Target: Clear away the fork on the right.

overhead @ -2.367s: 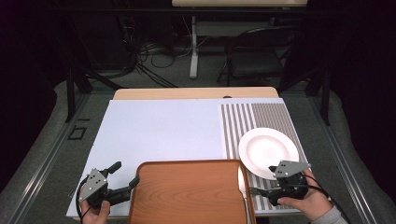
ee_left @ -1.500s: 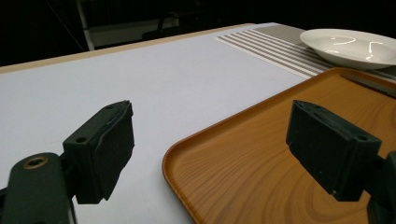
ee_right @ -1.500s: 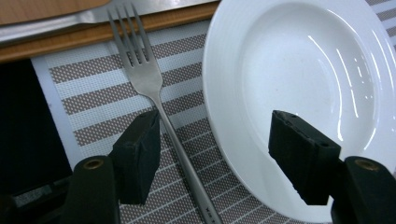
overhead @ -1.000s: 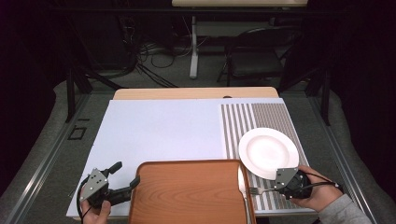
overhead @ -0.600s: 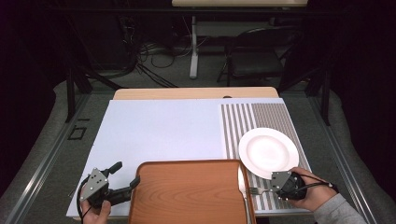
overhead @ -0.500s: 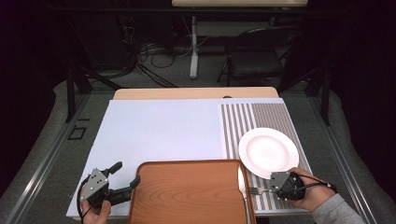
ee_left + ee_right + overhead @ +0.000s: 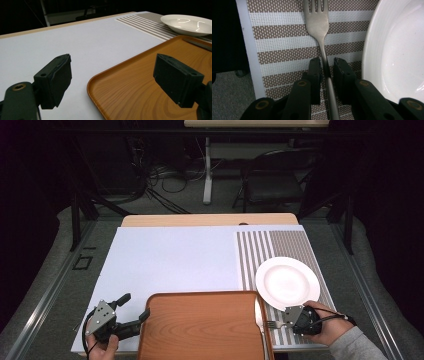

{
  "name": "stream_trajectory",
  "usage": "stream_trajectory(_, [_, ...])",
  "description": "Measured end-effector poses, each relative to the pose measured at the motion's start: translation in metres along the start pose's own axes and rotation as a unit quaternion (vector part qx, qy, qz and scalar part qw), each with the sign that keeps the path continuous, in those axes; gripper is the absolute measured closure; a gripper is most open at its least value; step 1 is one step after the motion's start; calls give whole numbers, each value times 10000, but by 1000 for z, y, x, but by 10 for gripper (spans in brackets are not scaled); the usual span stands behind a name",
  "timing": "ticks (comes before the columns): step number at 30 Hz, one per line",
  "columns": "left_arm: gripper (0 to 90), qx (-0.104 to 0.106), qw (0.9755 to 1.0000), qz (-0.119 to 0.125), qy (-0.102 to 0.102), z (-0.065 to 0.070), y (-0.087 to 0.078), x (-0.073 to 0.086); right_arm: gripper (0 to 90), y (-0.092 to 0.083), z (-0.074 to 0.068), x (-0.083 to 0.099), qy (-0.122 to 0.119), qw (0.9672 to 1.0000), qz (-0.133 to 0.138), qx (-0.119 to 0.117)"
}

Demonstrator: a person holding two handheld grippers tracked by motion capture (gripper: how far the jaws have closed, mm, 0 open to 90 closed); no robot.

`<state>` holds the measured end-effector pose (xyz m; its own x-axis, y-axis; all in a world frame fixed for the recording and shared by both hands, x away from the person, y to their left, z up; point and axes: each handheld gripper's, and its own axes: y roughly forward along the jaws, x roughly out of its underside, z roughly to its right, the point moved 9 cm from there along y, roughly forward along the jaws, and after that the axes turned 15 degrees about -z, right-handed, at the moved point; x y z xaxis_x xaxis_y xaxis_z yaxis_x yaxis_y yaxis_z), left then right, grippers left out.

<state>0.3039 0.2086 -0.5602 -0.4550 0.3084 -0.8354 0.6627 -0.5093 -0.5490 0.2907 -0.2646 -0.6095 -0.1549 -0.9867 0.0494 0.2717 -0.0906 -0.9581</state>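
No readable text, label, brand, number or sign anywhere. Fork (image 7: 319, 27), plate (image 7: 287, 282), tray (image 7: 202, 325), striped mat (image 7: 270, 245), white sheet on worktop (image 7: 170, 262): all unmarked. Gripper bodies in both gripper views plain black, no lettering legible. Background too dark to read anything.

Fork (image 7: 318, 22) on striped mat (image 7: 280, 247), betw. tray (image 7: 205, 330) (left) & plate (image 7: 287, 282) (right, behind).

Left tongs (image 7: 112, 82) gaping, straddling wooden tray (image 7: 140, 90) corner; white plate (image 7: 190, 23) beyond, on striped mat (image 7: 147, 23)
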Motion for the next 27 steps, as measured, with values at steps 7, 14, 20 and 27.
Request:
stream_trajectory(7, [153,6,10000,-8,3,0,1,0,772,4,1,1,-112,9999,-66,19])
stream_trajectory(14, [153,17,10000,-3,-4,1,1,0,799,5,2,1,-76,9999,-115,-14])
stream_trajectory(20, [153,18,10000,-4,-10,1,1,0,803,5,3,1,-91,9999,-117,-62])
stream_trajectory(27, [153,18,10000,-4,-13,1,1,0,810,5,2,0,-188,9994,-265,-115])
